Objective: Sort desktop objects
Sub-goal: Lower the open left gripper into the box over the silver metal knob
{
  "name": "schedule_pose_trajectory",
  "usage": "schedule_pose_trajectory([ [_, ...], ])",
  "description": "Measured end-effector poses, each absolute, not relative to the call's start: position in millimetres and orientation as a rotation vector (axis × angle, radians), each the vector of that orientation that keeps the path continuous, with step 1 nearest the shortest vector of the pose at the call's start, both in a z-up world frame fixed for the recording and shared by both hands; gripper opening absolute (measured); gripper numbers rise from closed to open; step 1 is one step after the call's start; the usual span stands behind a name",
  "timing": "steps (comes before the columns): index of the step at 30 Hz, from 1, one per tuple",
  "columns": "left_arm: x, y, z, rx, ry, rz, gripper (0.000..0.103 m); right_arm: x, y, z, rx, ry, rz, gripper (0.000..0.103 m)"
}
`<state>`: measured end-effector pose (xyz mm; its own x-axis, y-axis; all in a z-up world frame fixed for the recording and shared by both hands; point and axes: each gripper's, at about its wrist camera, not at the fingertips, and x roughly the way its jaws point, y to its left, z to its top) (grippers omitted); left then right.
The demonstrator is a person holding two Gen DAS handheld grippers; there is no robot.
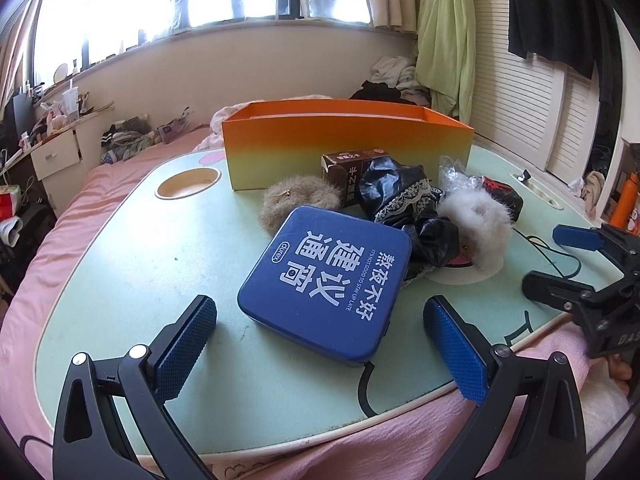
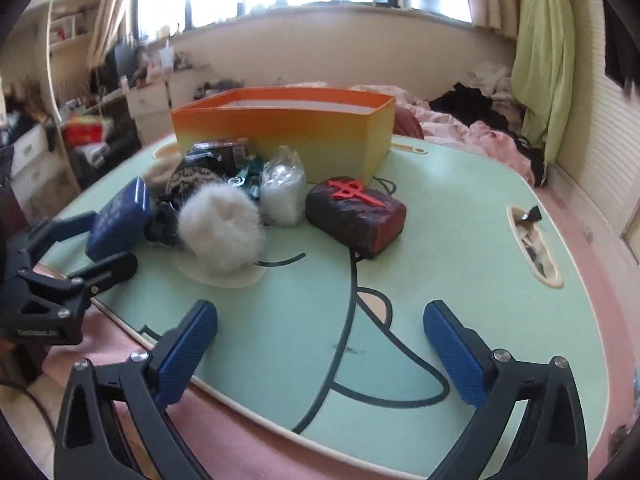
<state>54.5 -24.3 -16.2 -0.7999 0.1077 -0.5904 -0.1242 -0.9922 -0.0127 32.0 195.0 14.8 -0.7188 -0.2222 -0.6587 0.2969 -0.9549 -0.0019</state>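
A blue tin (image 1: 326, 282) with white lettering lies on the green lap table (image 1: 140, 260). My left gripper (image 1: 320, 344) is open, its pads on either side of the tin's near edge, not touching. Behind the tin lie a brown fur scrunchie (image 1: 294, 200), a brown carton (image 1: 344, 174), black lace cloth (image 1: 404, 204) and a white fur scrunchie (image 1: 476, 220). An orange-yellow box (image 1: 344, 140) stands at the back. My right gripper (image 2: 320, 344) is open and empty over the table's near edge (image 2: 400, 280). The white fur scrunchie (image 2: 220, 232), a clear bag (image 2: 282, 192) and a dark red box (image 2: 356, 216) lie ahead of it.
The table rests on a pink bed (image 1: 80, 208). A round cup hole (image 1: 188, 184) is at the table's back left and a slot (image 2: 534, 244) at its right. Clothes are piled near the shuttered wall (image 1: 520, 92). The right gripper shows in the left wrist view (image 1: 580, 260).
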Motion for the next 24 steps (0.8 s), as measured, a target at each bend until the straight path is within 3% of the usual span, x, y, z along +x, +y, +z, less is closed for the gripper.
schedule_pose_trajectory([
  [10,65,-31,-7,-0.868,0.016,2.882,0.100,26,188,18,0.999,0.159,-2.679,0.103],
  [14,80,-45,37,-0.728,0.004,2.909,0.084,27,189,17,0.999,0.159,-2.679,0.103],
  [16,73,-51,72,-0.658,-0.018,2.909,0.070,27,189,17,0.999,0.157,-2.680,0.103],
  [18,51,-53,101,-0.659,-0.052,2.887,0.065,28,189,17,0.998,0.158,-2.681,0.103],
  [22,-47,-41,124,-0.959,-0.069,2.733,0.062,28,186,18,0.996,0.156,-2.680,0.103],
  [23,-74,-36,120,-1.063,-0.071,2.694,0.059,29,186,18,0.994,0.155,-2.680,0.103],
  [24,-101,-31,113,-1.177,-0.052,2.663,0.049,29,186,18,0.992,0.154,-2.679,0.103],
])
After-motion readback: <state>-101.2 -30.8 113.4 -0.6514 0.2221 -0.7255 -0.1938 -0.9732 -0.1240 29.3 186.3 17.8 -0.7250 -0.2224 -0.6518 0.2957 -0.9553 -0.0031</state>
